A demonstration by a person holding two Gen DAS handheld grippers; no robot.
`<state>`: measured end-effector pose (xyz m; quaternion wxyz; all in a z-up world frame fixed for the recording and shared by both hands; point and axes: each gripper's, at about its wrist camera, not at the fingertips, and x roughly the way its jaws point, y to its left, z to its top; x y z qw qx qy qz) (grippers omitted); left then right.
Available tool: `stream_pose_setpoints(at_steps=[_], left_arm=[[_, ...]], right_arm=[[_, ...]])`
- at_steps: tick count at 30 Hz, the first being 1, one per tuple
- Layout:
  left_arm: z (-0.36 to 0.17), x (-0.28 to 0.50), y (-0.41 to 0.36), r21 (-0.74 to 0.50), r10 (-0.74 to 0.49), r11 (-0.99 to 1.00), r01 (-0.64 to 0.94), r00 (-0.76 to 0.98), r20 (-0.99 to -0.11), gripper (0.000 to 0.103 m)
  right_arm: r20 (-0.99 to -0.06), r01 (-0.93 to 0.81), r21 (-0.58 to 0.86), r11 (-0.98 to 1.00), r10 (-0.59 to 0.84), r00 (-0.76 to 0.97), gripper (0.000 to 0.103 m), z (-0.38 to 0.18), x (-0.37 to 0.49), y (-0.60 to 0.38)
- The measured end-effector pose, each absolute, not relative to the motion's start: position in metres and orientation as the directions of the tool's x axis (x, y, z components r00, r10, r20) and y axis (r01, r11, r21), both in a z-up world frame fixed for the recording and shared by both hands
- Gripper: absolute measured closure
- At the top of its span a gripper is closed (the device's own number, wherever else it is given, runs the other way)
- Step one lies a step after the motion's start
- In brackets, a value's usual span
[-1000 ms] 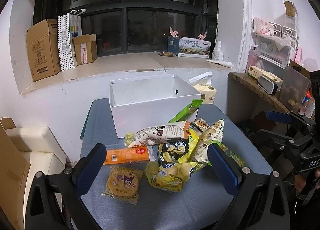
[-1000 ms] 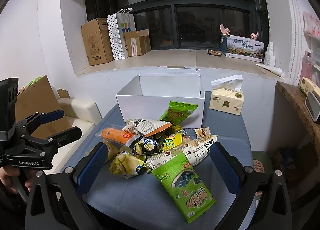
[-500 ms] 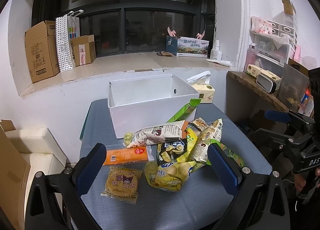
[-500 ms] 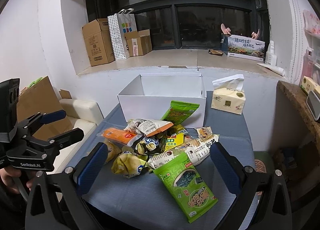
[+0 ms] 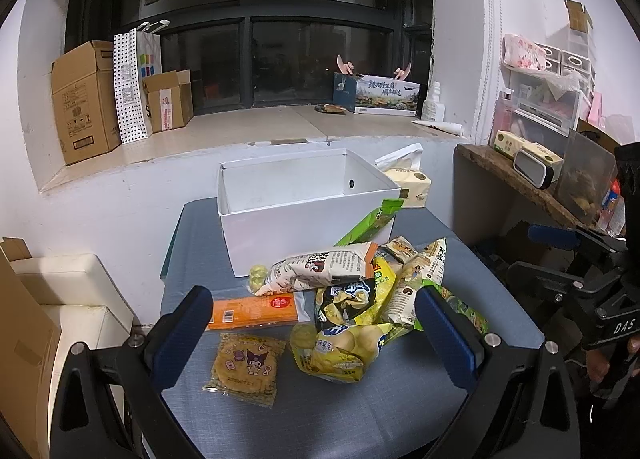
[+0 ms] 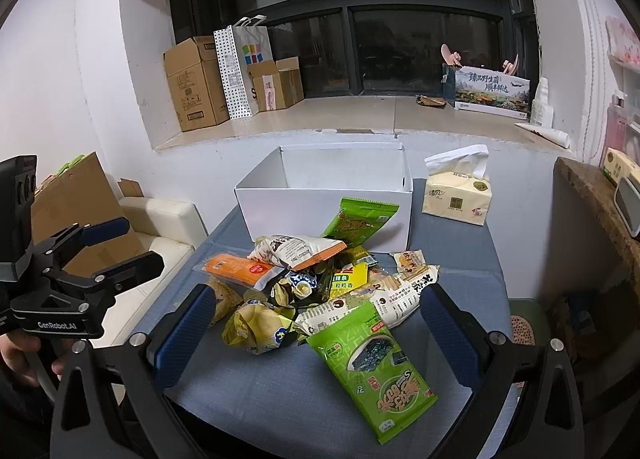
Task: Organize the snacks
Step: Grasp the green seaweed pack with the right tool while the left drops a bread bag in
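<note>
My left gripper (image 5: 312,335) is spread wide and grips nothing. Its blue pads (image 5: 182,333) sit at the lower left and lower right of the left wrist view, above the blue table (image 5: 320,419). Between them, in the lower centre of the frame, lie the cookie packet (image 5: 245,369) with a cartoon figure and the yellow chip bag (image 5: 340,347). The orange packet (image 5: 256,311) lies just above the cookie packet, its left end beside the left pad. The right pad overlaps the edge of the snack heap.

My right gripper (image 6: 316,335) is likewise wide open and empty. In the right wrist view the green seaweed bag (image 6: 374,369) lies in the lower centre between the pads, its lower end nearest the camera. The snack pile (image 6: 312,279) fills the centre of the frame just above it.

The white box (image 5: 304,203) stands open behind the heap in both views. A green packet (image 6: 360,221) leans upright against its front wall.

View differences:
- The left wrist view shows the cookie packet in full; the right wrist view shows only a part of it behind the left pad.
- The right wrist view shows the seaweed bag in full; the left wrist view shows only a green edge beside the right pad.
- The tissue pack (image 6: 456,197) stands clear at the right of the box in the right wrist view; in the left wrist view the box partly hides it.
- Each view shows the other gripper at its frame edge: the right one at the far right, the left one at the far left.
</note>
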<state>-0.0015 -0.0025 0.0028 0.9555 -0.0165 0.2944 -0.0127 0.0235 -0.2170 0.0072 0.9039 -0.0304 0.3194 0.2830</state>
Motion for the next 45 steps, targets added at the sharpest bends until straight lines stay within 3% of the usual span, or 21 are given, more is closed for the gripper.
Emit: stream_pose_setpoints(at_steps=[10, 22, 23, 24, 25, 30, 37, 40, 45], left_arm=[[0.0, 0.0, 0.016, -0.123, -0.063, 0.992, -0.007, 0.83, -0.555, 0.0], [-0.018, 0.001, 0.046, -0.204, -0.105, 0.979, -0.014, 0.823, -0.558, 0.0], [-0.019, 0.001, 0.047, -0.206, -0.105, 0.978, -0.015, 0.823, -0.558, 0.0], [-0.02, 0.001, 0.047, -0.209, -0.108, 0.978, -0.013, 0.824, -0.557, 0.0], [-0.021, 0.001, 0.047, -0.211, -0.11, 0.977, -0.012, 0.824, -0.556, 0.0], [-0.027, 0.005, 0.05, -0.226, -0.122, 0.974, -0.01, 0.818, -0.562, 0.0], [-0.036, 0.041, 0.034, -0.229, -0.197, 0.971, 0.07, 0.781, -0.593, 0.0], [-0.041, 0.067, 0.014, -0.158, -0.227, 0.974, 0.165, 0.764, -0.604, 0.0], [-0.056, 0.116, -0.012, 0.047, -0.267, 0.91, 0.412, 0.669, -0.694, 0.0]], right_arm=[[-0.573, -0.59, 0.212, 0.779, 0.588, 0.57, 0.0, -0.011, 0.071, -0.2], [-0.686, -0.477, 0.349, 0.807, 0.566, 0.456, 0.001, -0.077, 0.222, -0.159], [-0.702, -0.472, 0.344, 0.812, 0.556, 0.445, 0.009, -0.083, 0.227, -0.156], [-0.712, -0.465, 0.345, 0.816, 0.55, 0.437, 0.029, -0.087, 0.23, -0.154], [-0.717, -0.464, 0.349, 0.814, 0.551, 0.428, 0.032, -0.09, 0.232, -0.152], [-0.663, -0.496, 0.365, 0.788, 0.594, 0.455, 0.034, -0.088, 0.224, -0.155], [-0.521, -0.52, 0.333, 0.786, 0.613, 0.594, 0.034, -0.021, 0.179, -0.198], [-0.475, -0.54, 0.31, 0.782, 0.619, 0.625, 0.034, 0.002, 0.147, -0.22], [-0.46, -0.53, 0.3, 0.793, 0.607, 0.648, 0.034, 0.013, 0.107, -0.255]])
